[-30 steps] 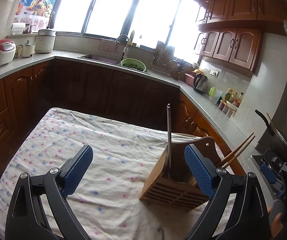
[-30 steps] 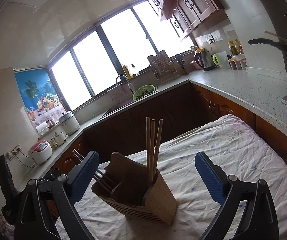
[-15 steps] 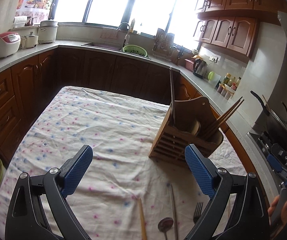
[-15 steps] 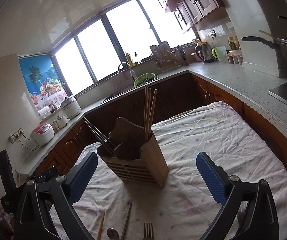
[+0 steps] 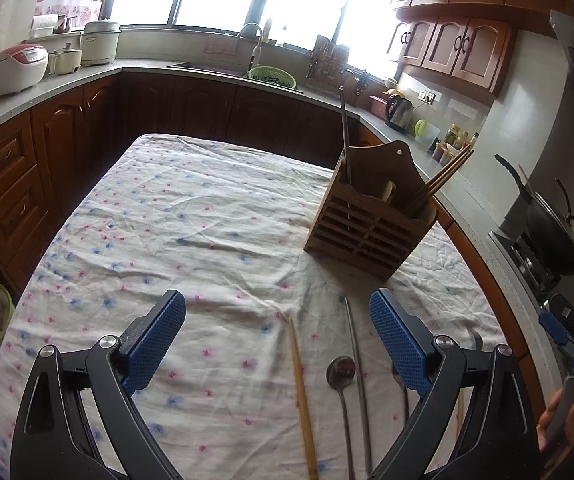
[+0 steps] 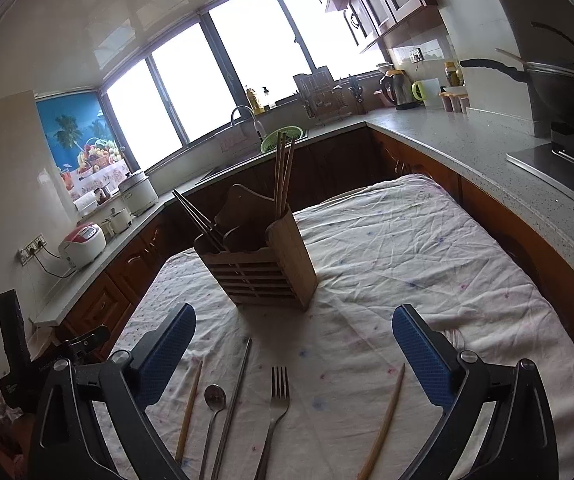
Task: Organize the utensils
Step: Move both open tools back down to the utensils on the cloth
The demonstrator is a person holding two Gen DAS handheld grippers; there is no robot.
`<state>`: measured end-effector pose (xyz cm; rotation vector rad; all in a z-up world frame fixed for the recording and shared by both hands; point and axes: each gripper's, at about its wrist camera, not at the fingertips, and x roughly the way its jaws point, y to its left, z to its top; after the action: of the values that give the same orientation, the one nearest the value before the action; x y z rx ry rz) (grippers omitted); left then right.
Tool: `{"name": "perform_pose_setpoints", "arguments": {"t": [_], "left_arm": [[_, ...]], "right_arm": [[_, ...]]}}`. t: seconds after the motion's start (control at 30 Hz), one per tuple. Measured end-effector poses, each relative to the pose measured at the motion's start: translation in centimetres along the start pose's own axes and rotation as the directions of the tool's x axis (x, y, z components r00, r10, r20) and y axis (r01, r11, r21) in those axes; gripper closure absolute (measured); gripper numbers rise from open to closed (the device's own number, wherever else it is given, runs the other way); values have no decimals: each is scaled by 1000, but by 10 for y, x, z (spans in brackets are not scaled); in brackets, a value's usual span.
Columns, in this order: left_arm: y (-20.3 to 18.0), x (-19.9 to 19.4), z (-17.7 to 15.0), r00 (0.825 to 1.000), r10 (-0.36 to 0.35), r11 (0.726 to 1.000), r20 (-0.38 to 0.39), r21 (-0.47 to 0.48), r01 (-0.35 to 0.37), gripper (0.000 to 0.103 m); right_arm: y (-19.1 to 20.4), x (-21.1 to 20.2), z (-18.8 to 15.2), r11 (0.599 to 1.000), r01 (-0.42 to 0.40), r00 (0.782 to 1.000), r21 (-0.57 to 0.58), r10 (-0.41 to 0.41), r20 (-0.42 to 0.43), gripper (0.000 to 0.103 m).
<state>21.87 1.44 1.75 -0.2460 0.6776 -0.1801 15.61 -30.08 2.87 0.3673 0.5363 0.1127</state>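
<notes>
Both tools wide apart, nothing held: left tool and right tool hover over the table near its front edge. Wooden holder stands upright mid-table, already carrying chopsticks. Loose items lie flat on the cloth in front: wooden chopstick, spoon, metal chopstick, fork, second wooden chopstick.

Risks, my read:
- Thin flat pieces on wrinkled cloth: tool pinches fabric or the piece rolls away.
- Spoon and metal chopstick sit just beside each other: double pick.
- Off-centre grip: piece swings, misses the slot, tips the holder.
</notes>
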Motion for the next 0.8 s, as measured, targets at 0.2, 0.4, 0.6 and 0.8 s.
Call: {"name": "perform_pose_setpoints", "arguments": {"t": [0.2, 0.4, 0.6, 0.8], "left_arm": [[-2, 1, -14, 999, 9, 1000, -40, 14, -9, 8], [-3, 7, -25, 997, 28, 999, -76, 29, -25, 8], [-7, 18, -28, 993, 39, 998, -110, 49, -34, 8], [-6, 34, -32, 987, 56, 997, -148, 59, -48, 8]], "right_arm": [[-7, -8, -21, 1000, 10, 999, 14, -10, -31, 3], [-17, -5, -41, 999, 35, 997, 21, -34, -73, 3], [-22, 8, -50, 999, 46, 993, 11, -45, -109, 3], [-27, 26, -55, 998, 64, 986, 3, -63, -153, 4]]}}
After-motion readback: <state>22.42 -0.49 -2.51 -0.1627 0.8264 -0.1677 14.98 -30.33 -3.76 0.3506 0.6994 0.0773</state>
